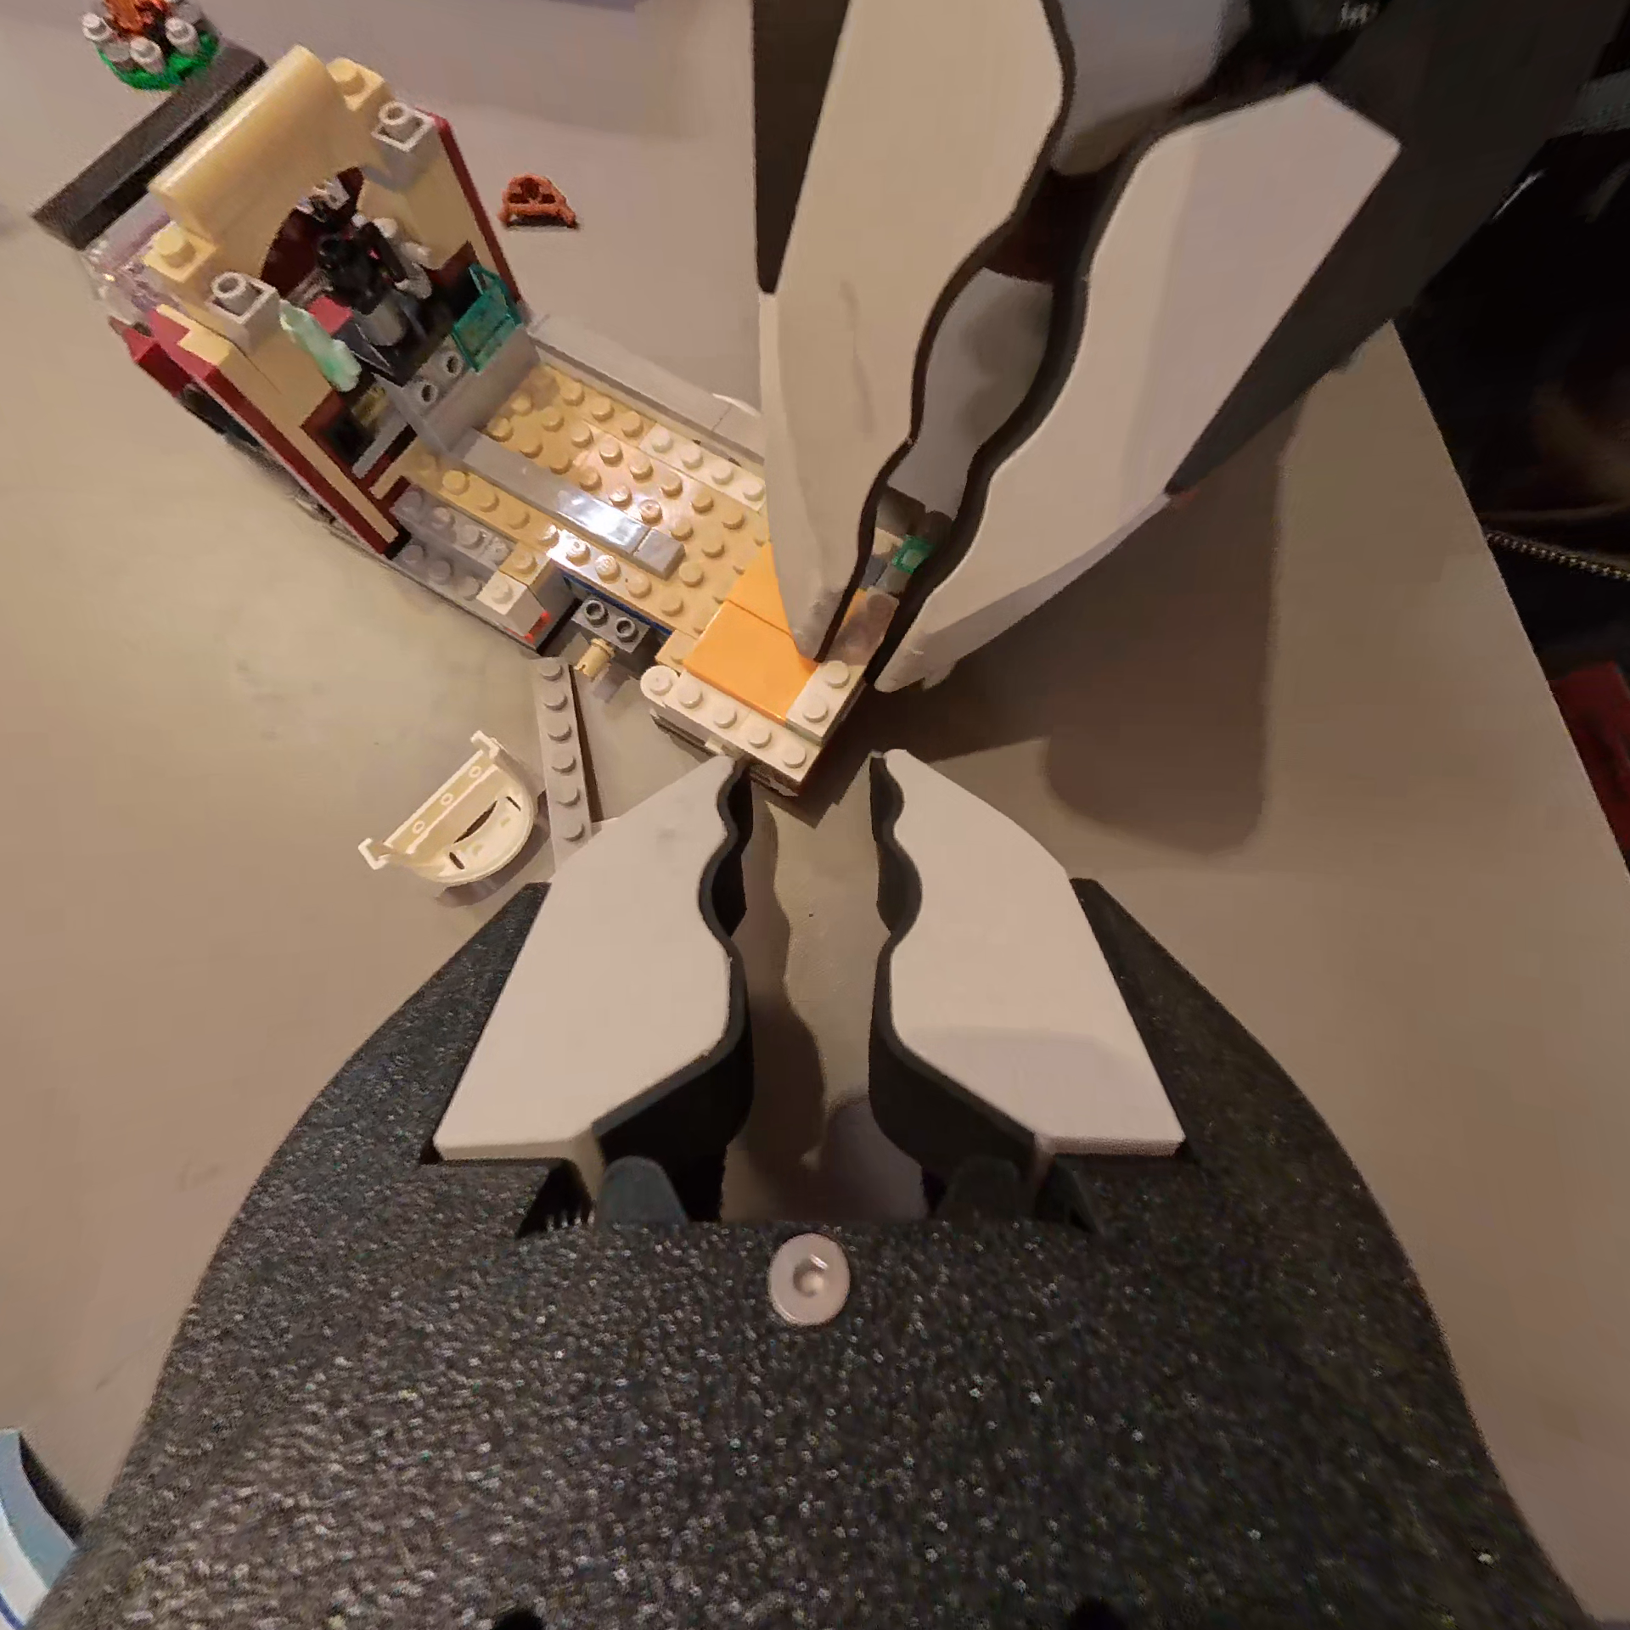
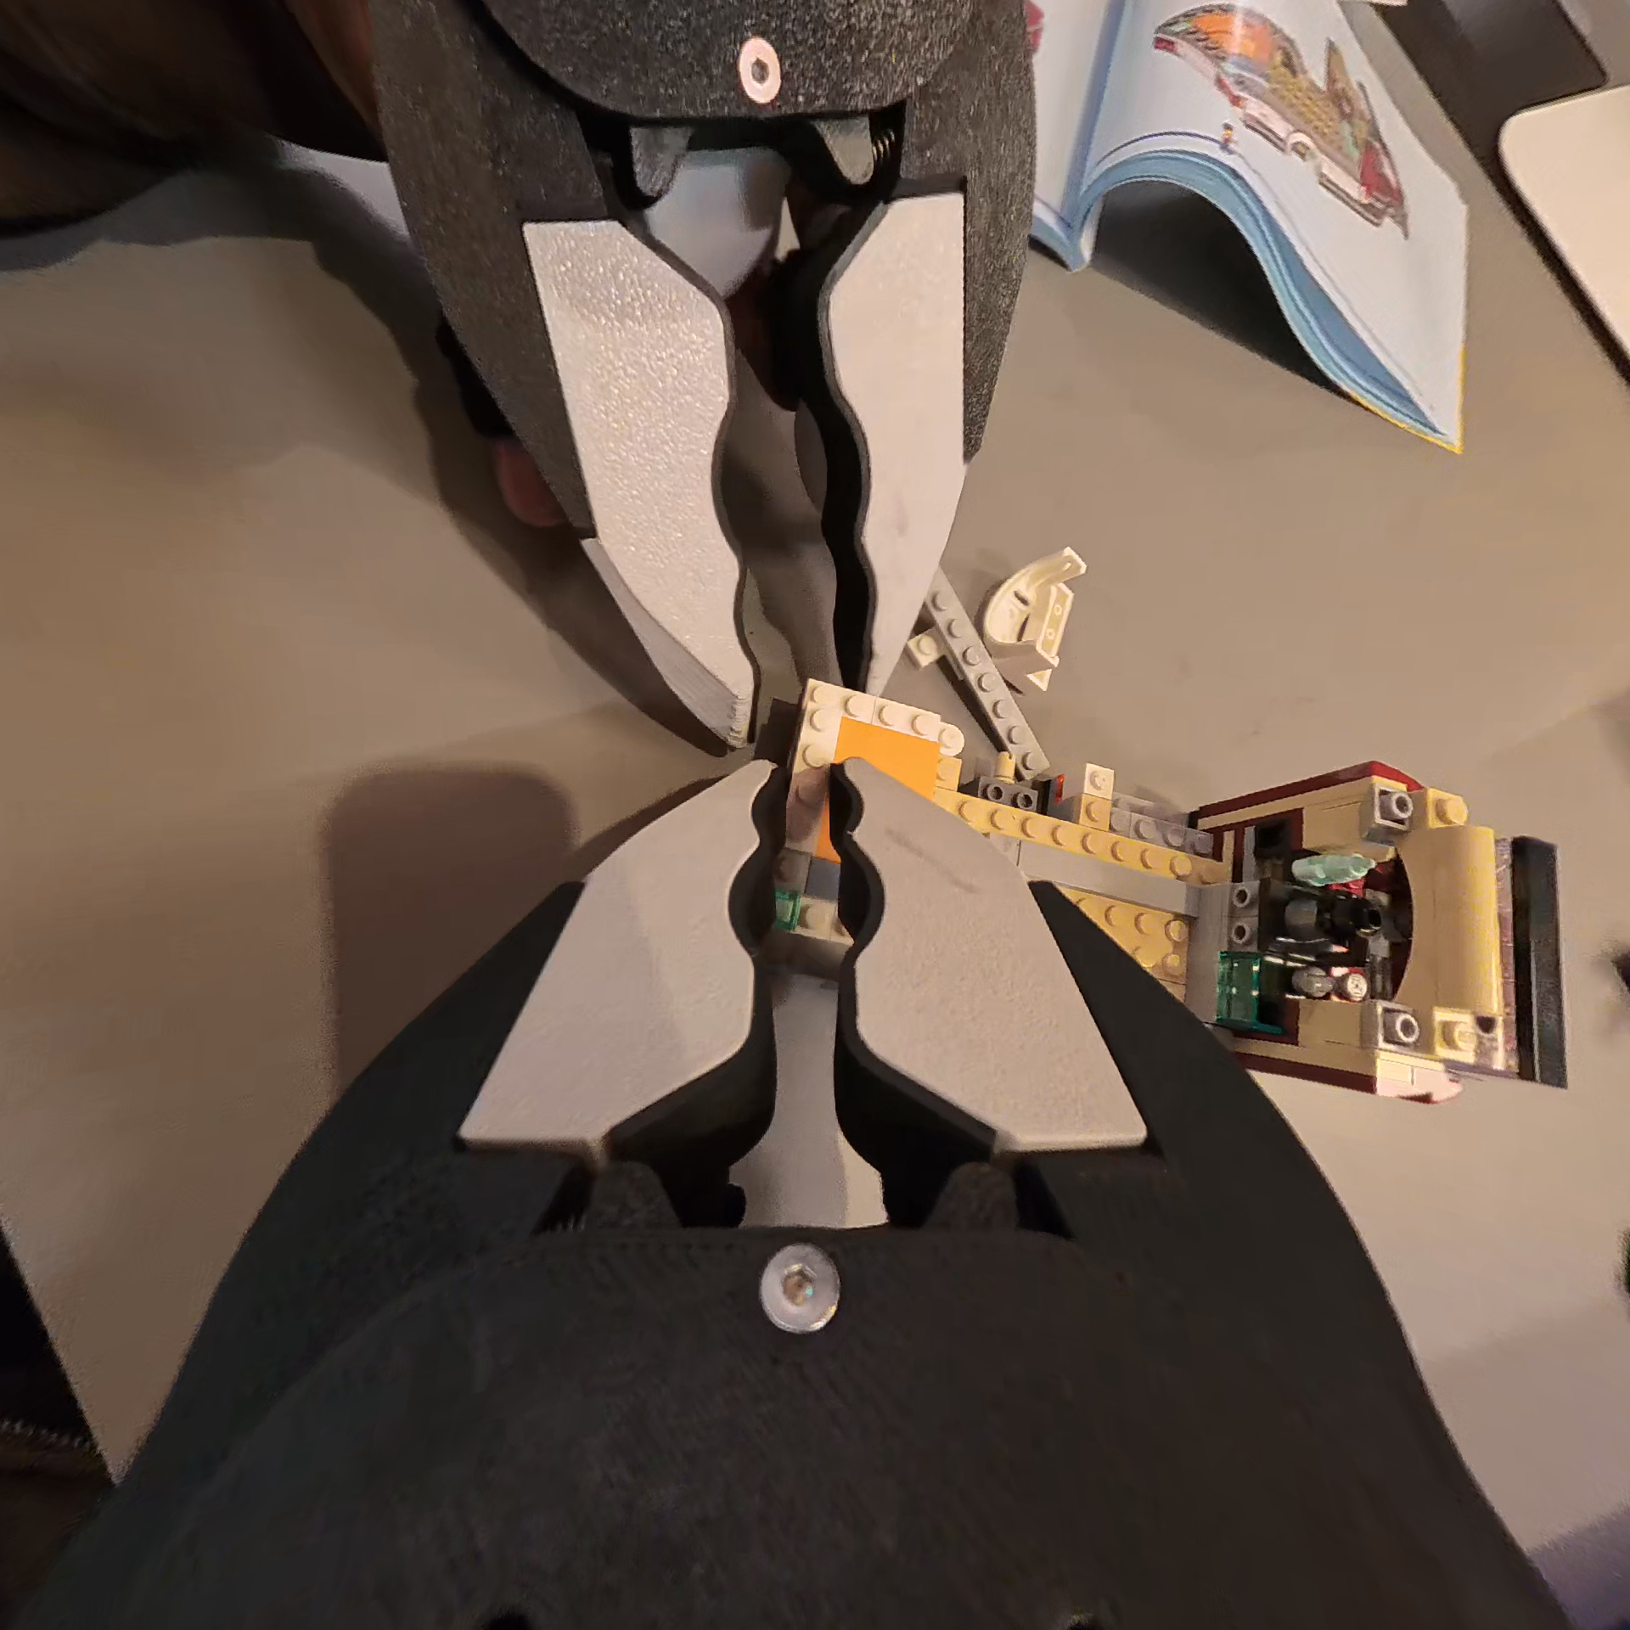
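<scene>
A brick model [image 1: 617, 494] lies on the table [image 1: 220, 661], with an arched wall built at its far end, a studded tan floor and orange tiles [image 1: 750, 653] at the near corner. The right gripper [image 2: 807, 794] is clenched on a small greyish piece [image 2: 804, 816] at that corner's edge. The left gripper [image 1: 807, 772] is spread, its fingers straddling the corner without clearly pressing. A grey strip [image 1: 564, 758] and a white curved part [image 1: 459, 820] lie loose beside the model, and an open booklet [image 2: 1279, 220] lies farther off.

1 brick model [image 1: 564, 494], 1 booklet [image 2: 1305, 203], 2 tools [image 1: 807, 767]
</scene>
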Demonstrator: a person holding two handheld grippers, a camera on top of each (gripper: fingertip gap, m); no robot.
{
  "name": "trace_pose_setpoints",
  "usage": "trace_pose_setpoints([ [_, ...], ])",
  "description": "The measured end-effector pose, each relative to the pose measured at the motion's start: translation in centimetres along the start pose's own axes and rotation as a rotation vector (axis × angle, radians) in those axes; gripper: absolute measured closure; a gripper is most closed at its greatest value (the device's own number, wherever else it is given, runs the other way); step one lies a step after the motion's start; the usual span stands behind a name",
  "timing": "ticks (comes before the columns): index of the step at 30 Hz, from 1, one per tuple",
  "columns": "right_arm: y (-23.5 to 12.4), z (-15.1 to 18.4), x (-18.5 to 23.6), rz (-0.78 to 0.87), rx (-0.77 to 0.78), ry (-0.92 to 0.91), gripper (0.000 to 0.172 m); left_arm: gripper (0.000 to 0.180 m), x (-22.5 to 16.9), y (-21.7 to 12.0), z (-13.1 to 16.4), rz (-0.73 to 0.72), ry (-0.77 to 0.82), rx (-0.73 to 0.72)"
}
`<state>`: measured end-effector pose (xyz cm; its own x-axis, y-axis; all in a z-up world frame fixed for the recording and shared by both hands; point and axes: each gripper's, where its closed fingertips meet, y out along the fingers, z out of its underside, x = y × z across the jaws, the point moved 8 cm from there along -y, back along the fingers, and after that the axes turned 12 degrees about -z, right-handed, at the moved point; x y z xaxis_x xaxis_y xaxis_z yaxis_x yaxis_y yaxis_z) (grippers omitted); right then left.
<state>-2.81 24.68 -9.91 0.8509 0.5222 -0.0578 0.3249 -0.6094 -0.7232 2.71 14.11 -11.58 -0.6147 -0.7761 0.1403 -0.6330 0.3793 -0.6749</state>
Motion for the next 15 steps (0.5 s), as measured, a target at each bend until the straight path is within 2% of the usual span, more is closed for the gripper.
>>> trace_pose_setpoints([
  [4, -0.51, 0.36, -0.56, -0.06, 0.004, 0.02, 0.163, 0.156, -0.36, 0.51, -0.04, 0.006, 0.013, 0.021],
  [8, -0.79, 0.52, -0.7, -0.049, 0.029, 0.018, 0.164, 0.158, -0.53, 0.72, -0.2, 0.005, 0.02, 0.024],
  [15, -0.95, 0.53, -0.42, -0.022, 0.073, -0.014, 0.163, 0.155, 0.29, 0.14, -0.81, -0.086, 0.029, -0.056],
])
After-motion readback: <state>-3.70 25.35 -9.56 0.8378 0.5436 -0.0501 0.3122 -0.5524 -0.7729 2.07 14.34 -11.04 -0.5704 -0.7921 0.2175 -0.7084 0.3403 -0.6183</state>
